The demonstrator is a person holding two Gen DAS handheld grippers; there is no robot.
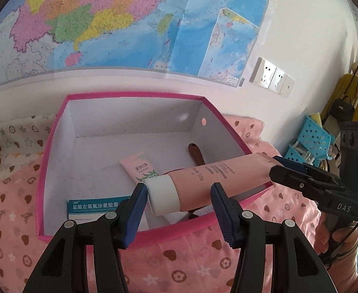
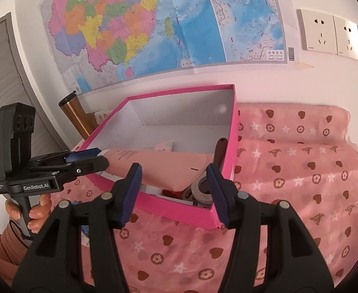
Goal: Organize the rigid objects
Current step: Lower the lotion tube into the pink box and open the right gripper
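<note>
two grippers hold a pink tube (image 1: 203, 178) above the near right corner of a pink box (image 1: 135, 95) on a patterned bedspread (image 1: 179, 263). left gripper (image 1: 179, 197) clamps the capped end, right gripper (image 2: 174, 178) the flat tail. below lie a smaller tube (image 1: 137, 168), medicine carton (image 1: 93, 205), brown handle (image 1: 196, 153), tape roll (image 2: 201, 190); a map (image 1: 105, 24) behind.

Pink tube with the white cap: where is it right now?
The pink tube hangs over the pink box, its cap end at the left gripper and its flat end at the right gripper. A smaller tube lies below.
</note>
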